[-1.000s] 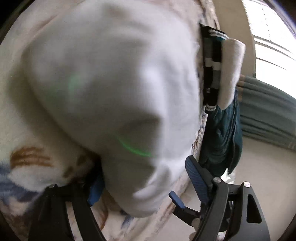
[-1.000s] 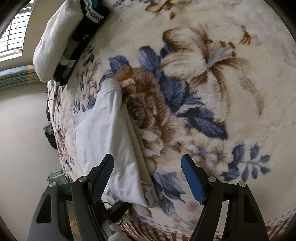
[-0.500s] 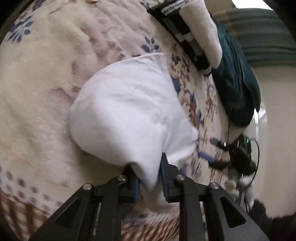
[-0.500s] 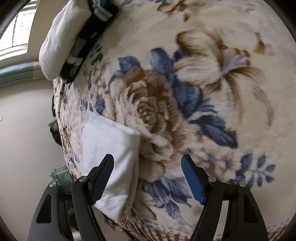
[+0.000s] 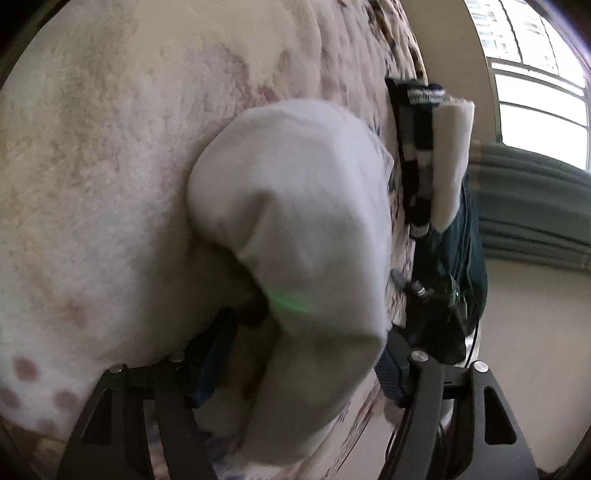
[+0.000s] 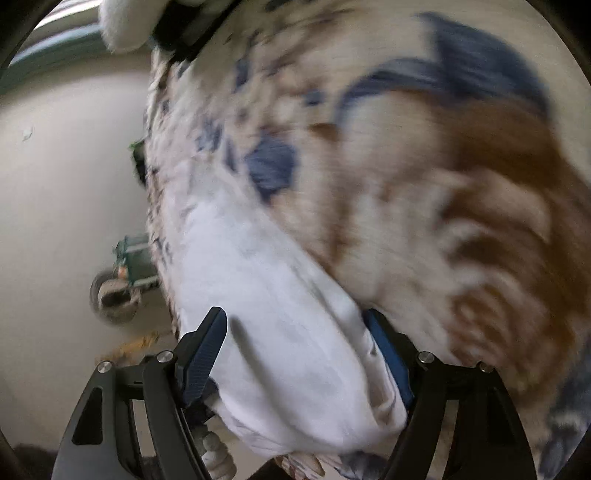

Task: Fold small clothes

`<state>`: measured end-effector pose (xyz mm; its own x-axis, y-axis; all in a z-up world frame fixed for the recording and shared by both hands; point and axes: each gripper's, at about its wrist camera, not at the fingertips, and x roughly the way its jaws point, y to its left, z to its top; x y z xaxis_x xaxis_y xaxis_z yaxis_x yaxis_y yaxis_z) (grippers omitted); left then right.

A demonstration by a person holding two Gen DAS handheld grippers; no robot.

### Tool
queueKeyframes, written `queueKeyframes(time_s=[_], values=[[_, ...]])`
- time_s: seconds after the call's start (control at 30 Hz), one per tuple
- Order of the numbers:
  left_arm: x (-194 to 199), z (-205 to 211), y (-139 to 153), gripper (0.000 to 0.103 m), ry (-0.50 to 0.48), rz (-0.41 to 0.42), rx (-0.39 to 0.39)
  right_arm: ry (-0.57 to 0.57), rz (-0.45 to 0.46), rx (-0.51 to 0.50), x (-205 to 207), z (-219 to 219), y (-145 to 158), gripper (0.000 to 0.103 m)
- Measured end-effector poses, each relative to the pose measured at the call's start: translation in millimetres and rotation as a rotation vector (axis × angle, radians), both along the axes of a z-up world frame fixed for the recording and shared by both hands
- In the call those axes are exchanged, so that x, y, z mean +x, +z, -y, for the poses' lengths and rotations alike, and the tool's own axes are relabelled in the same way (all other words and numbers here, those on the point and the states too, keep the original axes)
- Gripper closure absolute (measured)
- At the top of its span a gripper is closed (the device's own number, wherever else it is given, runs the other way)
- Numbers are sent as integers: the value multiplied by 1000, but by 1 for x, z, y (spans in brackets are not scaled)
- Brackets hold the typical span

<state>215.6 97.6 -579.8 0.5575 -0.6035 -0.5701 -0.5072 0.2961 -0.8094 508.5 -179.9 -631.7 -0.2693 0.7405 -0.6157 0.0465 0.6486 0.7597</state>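
Observation:
A small white garment (image 5: pixel 303 229) lies folded on the floral fleece blanket (image 5: pixel 110 147). In the left wrist view it bulges between the jaws of my left gripper (image 5: pixel 306 365), which stand wide apart around its near edge. In the right wrist view the same white garment (image 6: pixel 280 332) lies between the spread fingers of my right gripper (image 6: pixel 303 354), at the blanket's (image 6: pixel 443 184) left edge. That view is blurred by motion. Both grippers are open around the cloth.
A stack of folded clothes, black-and-white under fluffy white (image 5: pixel 443 158), sits at the blanket's far edge, with a dark teal garment (image 5: pixel 465 251) beside it. The stack also shows in the right wrist view (image 6: pixel 125 22). A wheeled object (image 6: pixel 118 288) stands on the floor.
My left gripper, shut on the garment's edge half a second ago, has opened. My right gripper has swept left and closer, so the garment now lies between its fingers.

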Motion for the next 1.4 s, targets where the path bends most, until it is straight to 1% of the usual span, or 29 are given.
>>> queueKeyframes(time_s=[0.03, 0.07, 0.13, 0.17, 0.2, 0.23, 0.27, 0.33, 0.37, 0.4, 0.43, 0.47, 0.5, 0.53, 0.57, 0.6, 0.63, 0.7, 0.8, 0.93, 1.0, 1.03, 1.1, 1.17, 1.2, 1.23, 1.27, 1.33, 1.4], values=[[6, 3, 3, 76, -8, 17, 16, 21, 4, 0, -1, -4, 0, 62], [12, 2, 10, 87, -47, 19, 53, 36, 10, -18, -4, -7, 1, 71], [29, 2, 25, 87, -154, 27, 135, 13, 25, -22, -13, -6, 6, 84], [33, -3, 31, 87, -192, 28, 153, -28, 22, -23, -18, -2, 8, 85], [44, -6, 39, 87, -248, 48, 166, -74, 17, -20, -26, 3, 12, 88], [52, -9, 47, 88, -289, 61, 200, -120, 14, -24, -34, 9, 16, 89], [64, -13, 59, 88, -356, 84, 248, -168, 11, -25, -45, 14, 21, 89], [78, -17, 71, 87, -450, 113, 284, -253, -3, -23, -73, 22, 30, 91], [86, -14, 74, 87, -510, 118, 303, -294, -13, -26, -95, 24, 36, 91], [91, -10, 72, 84, -597, 109, 328, -311, -20, -37, -111, 24, 39, 91], [93, -6, 67, 81, -648, 85, 355, -318, -33, -49, -126, 23, 39, 91], [90, -5, 61, 71, -694, 50, 382, -325, -97, -61, -147, 21, 33, 91], [81, -7, 52, 67, -736, 3, 392, -331, -159, -77, -160, 21, 25, 90], [73, -11, 47, 65, -748, -34, 383, -346, -213, -96, -172, 23, 17, 90], [67, -16, 45, 62, -736, -58, 365, -375, -250, -97, -183, 28, 11, 86], [60, -24, 46, 59, -709, -71, 343, -388, -249, -104, -188, 32, 11, 73], [56, -32, 49, 51, -680, -79, 336, -403, -241, -133, -189, 39, 13, 59], [61, -43, 56, 49, -614, -79, 317, -434, -206, -141, -185, 53, 22, 51], [81, -55, 58, 43, -531, -71, 312, -422, -110, -193, -165, 64, 38, 45], [131, -56, 42, 42, -483, -65, 338, -391, -56, -146, -130, 59, 44, 44], [157, -52, 25, 42, -494, -114, 365, -369, -36, -130, -115, 50, 43, 44], [164, -53, 20, 42, -496, -128, 374, -352, -28, -130, -109, 43, 40, 44], [174, -56, 20, 42, -517, -123, 393, -341, -37, -131, -97, 40, 33, 44], [172, -61, 30, 42, -511, -108, 414, -341, -40, -132, -90, 32, 30, 44], [166, -65, 35, 42, -504, -102, 420, -339, -40, -126, -97, 39, 30, 44], [158, -70, 40, 41, -497, -97, 413, -338, -42, -120, -98, 39, 28, 44], [145, -73, 43, 38, -490, -85, 378, -330, -48, -109, -98, 34, 26, 44], [126, -70, 41, 36, -503, -62, 285, -314, -69, -63, -100, 26, 19, 44], [103, -61, 29, 36, -547, -68, 196, -292, -99, -8, -108, 26, 8, 44]])
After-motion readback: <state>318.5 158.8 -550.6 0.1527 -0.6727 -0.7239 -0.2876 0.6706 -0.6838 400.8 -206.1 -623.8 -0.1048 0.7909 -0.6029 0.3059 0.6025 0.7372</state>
